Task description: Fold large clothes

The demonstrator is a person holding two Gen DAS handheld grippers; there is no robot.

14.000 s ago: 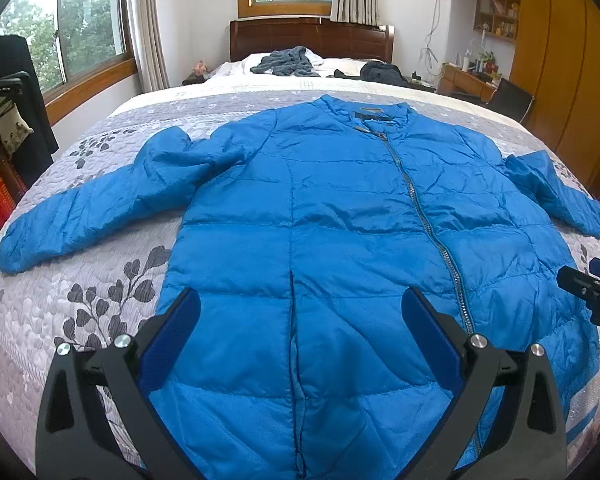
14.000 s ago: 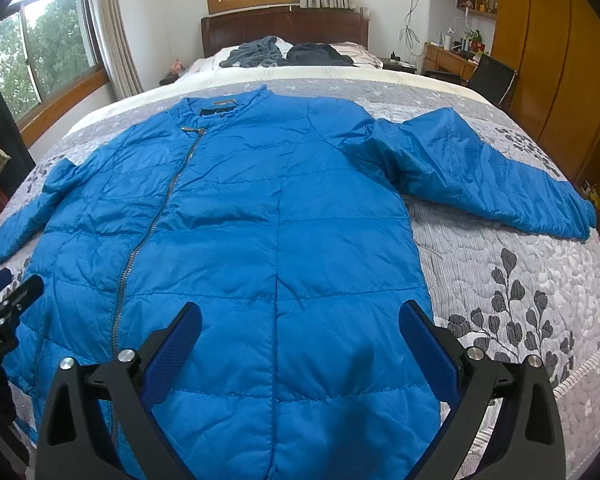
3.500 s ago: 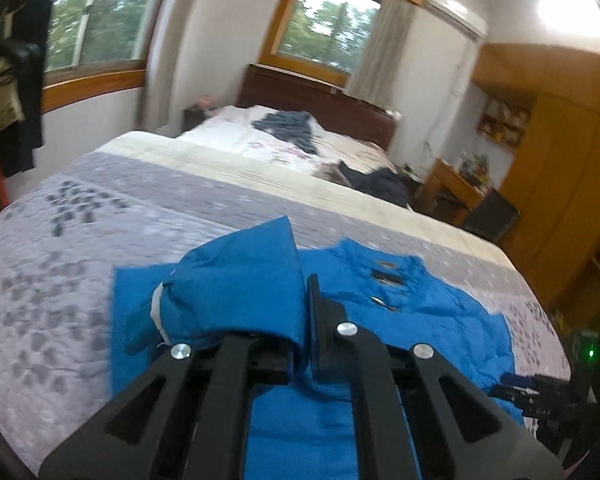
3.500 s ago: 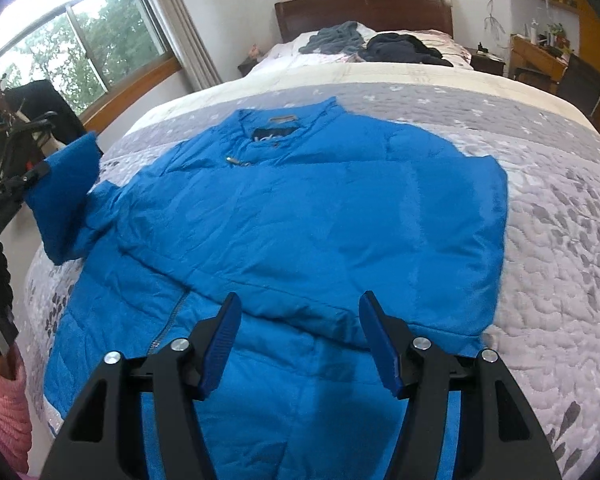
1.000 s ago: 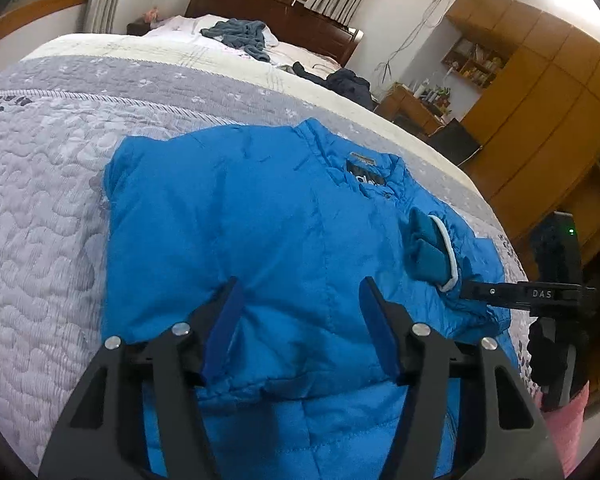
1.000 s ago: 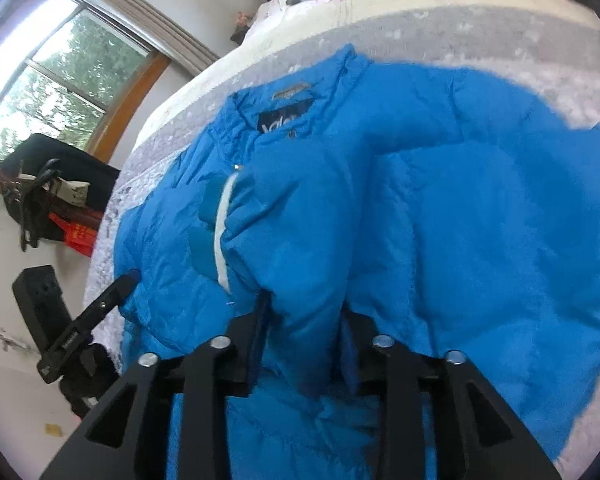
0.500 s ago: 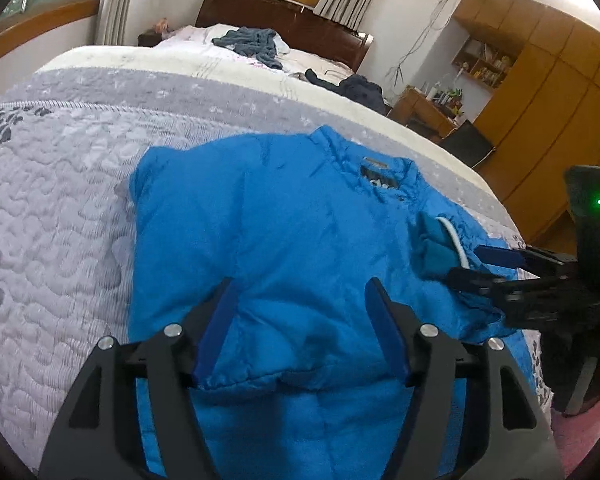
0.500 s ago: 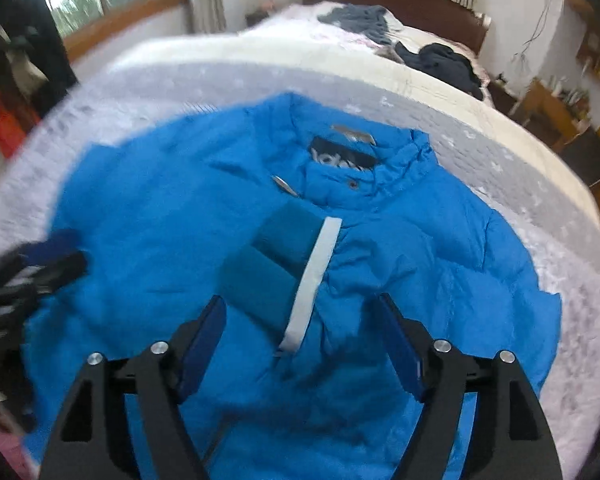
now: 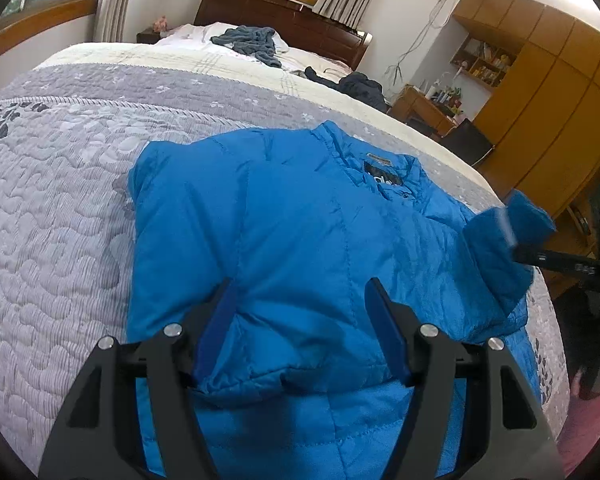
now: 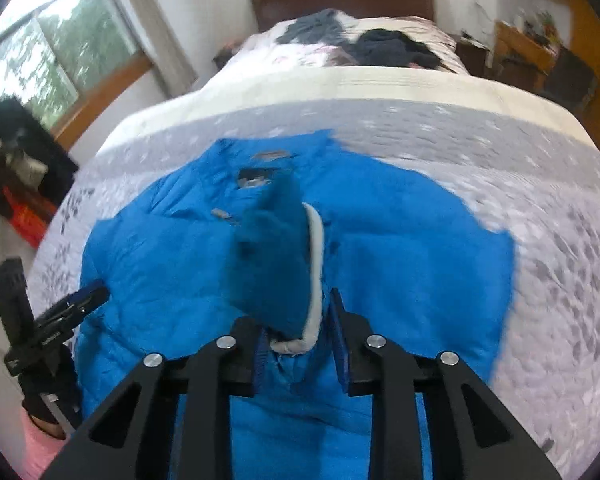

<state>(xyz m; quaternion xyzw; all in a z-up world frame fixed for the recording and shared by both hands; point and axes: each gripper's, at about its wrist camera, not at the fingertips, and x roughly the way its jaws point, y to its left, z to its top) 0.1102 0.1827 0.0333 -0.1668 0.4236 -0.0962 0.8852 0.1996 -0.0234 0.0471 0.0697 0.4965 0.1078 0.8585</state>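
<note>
A blue puffer jacket (image 9: 292, 216) lies front up on the grey quilted bed (image 9: 52, 184), its left sleeve folded in over the body. My left gripper (image 9: 298, 284) hovers open just above the lower edge of that folded sleeve, holding nothing. My right gripper (image 10: 296, 320) is shut on the cuff (image 10: 276, 252) of the other sleeve, which has a white inner band, and holds it raised over the chest below the collar. In the left wrist view that cuff (image 9: 512, 228) hangs at the right from the right gripper (image 9: 540, 258). The left gripper (image 10: 88, 298) shows at the left edge.
Grey clothes (image 9: 248, 40) and dark clothes (image 9: 360, 84) lie near the pillows by the headboard. A wooden wardrobe (image 9: 540, 80), a desk (image 9: 424, 108) and a black chair (image 9: 466, 144) stand right of the bed. Bare quilt spreads left of the jacket.
Half a second ago my right gripper stood open around the cuff lying on the chest; now it is shut on the cuff and has lifted it. The left gripper stays open.
</note>
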